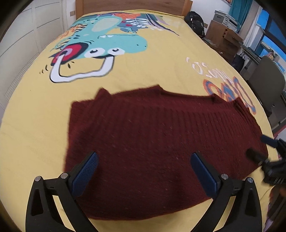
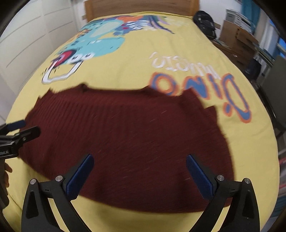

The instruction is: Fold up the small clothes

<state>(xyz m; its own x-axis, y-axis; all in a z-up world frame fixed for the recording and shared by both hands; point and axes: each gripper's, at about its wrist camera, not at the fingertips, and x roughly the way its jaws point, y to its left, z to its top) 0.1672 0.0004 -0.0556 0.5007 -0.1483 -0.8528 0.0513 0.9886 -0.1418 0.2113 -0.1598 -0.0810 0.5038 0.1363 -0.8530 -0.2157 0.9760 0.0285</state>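
Note:
A dark red knitted garment (image 1: 152, 142) lies spread flat on the yellow bedspread (image 1: 143, 75); it also shows in the right wrist view (image 2: 128, 139). My left gripper (image 1: 144, 160) is open and empty, hovering over the garment's near left part. My right gripper (image 2: 139, 160) is open and empty over the garment's near right part. Each gripper shows at the edge of the other's view: the right one (image 1: 257, 148) and the left one (image 2: 26, 128), both with fingers apart. The right wrist view is blurred.
The bedspread carries a teal dinosaur print (image 1: 100, 41) and lettering (image 2: 200, 83). A wooden headboard (image 1: 132, 5) stands at the far end. A black bag (image 1: 194, 21), cardboard boxes (image 1: 223, 37) and a grey chair (image 1: 268, 82) stand to the right of the bed.

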